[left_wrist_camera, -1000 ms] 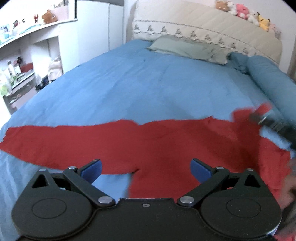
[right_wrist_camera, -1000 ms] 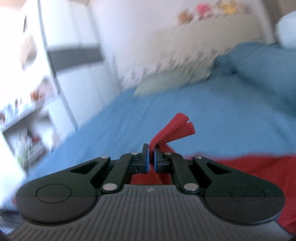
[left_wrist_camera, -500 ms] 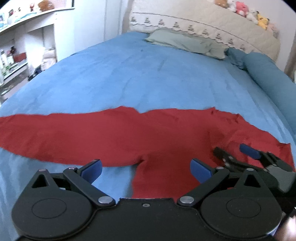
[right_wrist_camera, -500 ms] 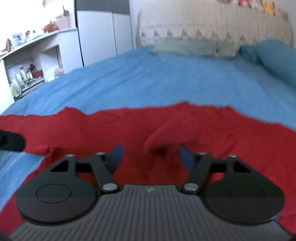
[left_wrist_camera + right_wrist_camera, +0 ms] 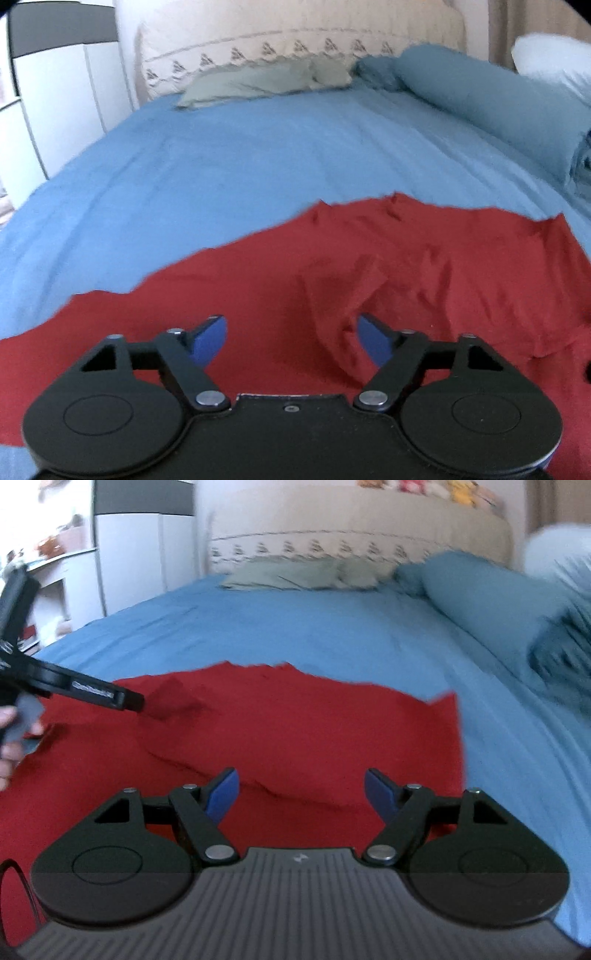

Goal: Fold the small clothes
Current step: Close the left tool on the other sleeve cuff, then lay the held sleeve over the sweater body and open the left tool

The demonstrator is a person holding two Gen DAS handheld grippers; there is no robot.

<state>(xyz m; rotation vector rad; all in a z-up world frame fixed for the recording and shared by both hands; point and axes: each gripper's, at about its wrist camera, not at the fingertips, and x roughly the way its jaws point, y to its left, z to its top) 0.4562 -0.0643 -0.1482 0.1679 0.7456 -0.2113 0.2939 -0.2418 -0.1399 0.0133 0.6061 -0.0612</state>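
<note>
Right tongs (image 5: 300, 792) opening, red garment (image 5: 295, 720) dropped.

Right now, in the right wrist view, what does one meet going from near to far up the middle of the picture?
Right hand-held gripper, open → red garment → blue bed cover → grey-green pillow → beige headboard → soft toys on top.

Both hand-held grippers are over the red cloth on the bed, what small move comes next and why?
Probably finish closing the left hand-held gripper on the raised fold of the red cloth: its jaws are closing with that ridge between them, pads not yet pressing it.
</note>
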